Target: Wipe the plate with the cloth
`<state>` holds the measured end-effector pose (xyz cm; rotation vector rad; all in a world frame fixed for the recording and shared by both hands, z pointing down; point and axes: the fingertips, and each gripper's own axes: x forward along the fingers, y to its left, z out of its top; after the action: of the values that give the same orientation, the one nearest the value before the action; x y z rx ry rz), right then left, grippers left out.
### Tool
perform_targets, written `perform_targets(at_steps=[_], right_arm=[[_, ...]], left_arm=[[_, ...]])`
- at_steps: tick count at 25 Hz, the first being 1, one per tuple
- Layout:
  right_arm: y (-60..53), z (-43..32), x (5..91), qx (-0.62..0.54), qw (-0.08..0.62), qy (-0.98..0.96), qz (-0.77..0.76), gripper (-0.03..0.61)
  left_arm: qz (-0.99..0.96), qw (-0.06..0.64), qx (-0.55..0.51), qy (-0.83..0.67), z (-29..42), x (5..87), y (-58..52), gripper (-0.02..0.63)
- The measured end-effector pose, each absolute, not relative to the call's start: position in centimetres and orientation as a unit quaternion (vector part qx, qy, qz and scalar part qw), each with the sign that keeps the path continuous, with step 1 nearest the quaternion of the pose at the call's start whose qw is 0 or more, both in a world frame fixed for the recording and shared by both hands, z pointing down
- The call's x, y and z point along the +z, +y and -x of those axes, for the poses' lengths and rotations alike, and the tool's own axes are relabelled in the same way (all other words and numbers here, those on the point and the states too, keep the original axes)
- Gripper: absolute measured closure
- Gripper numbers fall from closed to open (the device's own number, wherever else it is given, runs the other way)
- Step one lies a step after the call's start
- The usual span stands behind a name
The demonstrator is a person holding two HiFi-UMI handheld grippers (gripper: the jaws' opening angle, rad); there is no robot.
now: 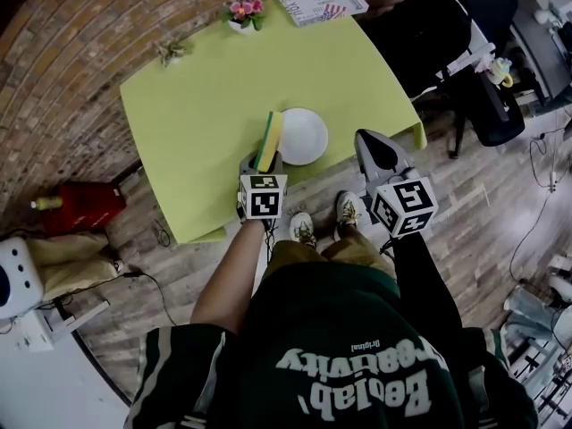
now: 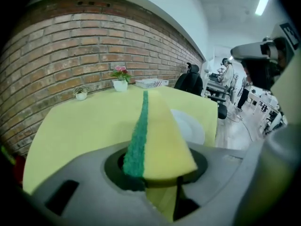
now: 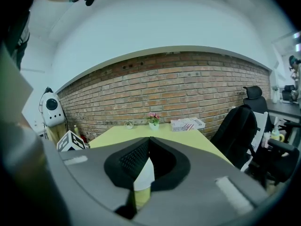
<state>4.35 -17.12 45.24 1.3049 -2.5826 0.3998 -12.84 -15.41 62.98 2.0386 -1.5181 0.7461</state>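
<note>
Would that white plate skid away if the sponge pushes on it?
Probably somewhat: the plate looks smooth and shallow, lying flat on the yellow-green table with nothing holding it. Tipping seems unlikely; it sits low and wide.

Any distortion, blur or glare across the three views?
Head view: fisheye bows the brick wall, corners dark, plate evenly lit. Left gripper view: sponge in the left tongs soft, ceiling light overexposed. Right gripper view: brick wall arches; right tongs blurred.
</note>
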Motion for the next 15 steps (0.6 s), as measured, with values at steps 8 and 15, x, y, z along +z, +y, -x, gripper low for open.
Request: perform_targets(at_steps=[8,15], right_arm=[[-17.3,-4.4,43.4,0.123,0.092,-0.891,-0.427,0.565],[-17.4,-5.6,39.9,0.100,0.068,-0.912,-0.393,0.565]], left_arm=[[-0.761,0.172,0.192,-0.595,12.4,53.6,-16.6,0.486],[-0.753,0.105,0.136,-0.636,11.0,43.3,-15.7,0.486]])
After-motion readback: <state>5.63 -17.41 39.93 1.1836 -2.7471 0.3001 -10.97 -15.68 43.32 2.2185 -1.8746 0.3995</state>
